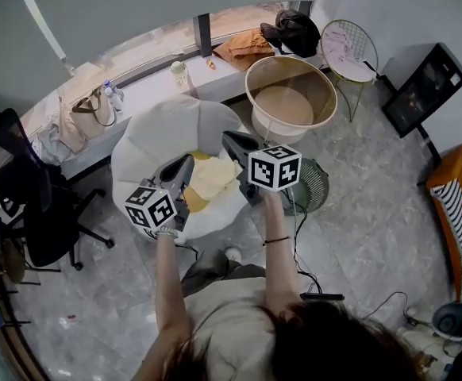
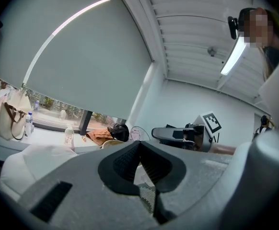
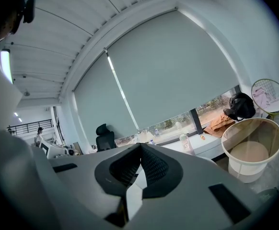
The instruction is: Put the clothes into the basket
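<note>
**A:** Biggest thing first: the white beanbag (image 1: 155,129) fills the middle of our head view. Just beyond it, up and to the right, stands the round laundry basket (image 1: 320,86), and we can see its bare bottom.

**B:** And the task's thing? The pale yellow garment (image 1: 213,177) is over the beanbag, between our two grippers, and not in the basket.

**A:** On to the right gripper (image 1: 229,137). Its jaws are pressed together, and its own view shows a pale strip of fabric caught in the gap behind the tips. We read that as a pinch on the garment's edge.

**B:** Now the left gripper (image 1: 188,159). Its jaws are pressed together too, with the tip just beside the cloth. Something pale shows behind its tips, but we can't tell whether any cloth is nipped there.

**A:** So we judge this to be the carry step: the garment is gripped and the basket not yet reached.

**B:** The next move calls for lifting the cloth clear of the beanbag and swinging both grippers up and right over the rim. We'd keep the hanging part off the edge, then spread the jaws so it drops in.
</note>
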Demonstrator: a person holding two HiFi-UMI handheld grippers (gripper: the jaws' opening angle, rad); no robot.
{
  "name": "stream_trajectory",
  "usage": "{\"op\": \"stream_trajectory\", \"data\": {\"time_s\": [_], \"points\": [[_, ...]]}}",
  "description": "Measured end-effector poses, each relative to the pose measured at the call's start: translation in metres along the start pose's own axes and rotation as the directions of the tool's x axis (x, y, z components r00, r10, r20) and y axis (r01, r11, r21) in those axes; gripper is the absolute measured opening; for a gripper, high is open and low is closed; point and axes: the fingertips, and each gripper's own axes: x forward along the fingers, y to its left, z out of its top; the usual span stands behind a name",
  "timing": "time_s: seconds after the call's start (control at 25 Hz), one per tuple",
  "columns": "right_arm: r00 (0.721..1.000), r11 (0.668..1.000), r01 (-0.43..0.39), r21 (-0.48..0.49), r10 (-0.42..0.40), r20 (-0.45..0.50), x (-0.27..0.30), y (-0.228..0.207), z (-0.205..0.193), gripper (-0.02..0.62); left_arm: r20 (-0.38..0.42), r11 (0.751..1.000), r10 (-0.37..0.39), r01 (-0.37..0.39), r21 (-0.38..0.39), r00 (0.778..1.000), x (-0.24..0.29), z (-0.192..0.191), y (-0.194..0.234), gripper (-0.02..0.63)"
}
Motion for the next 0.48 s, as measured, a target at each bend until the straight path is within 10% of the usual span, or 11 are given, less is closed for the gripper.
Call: {"op": "stream_trajectory", "data": {"time_s": [0.48], "points": [[0.998,0.992,0.043,0.115,-0.038,-0.042,0.039,-0.025,-0.029,0.009,-0.092,0.997,0.016,-0.022,-0.070,0.996,0.007,-0.025,0.045,0.011]]}}
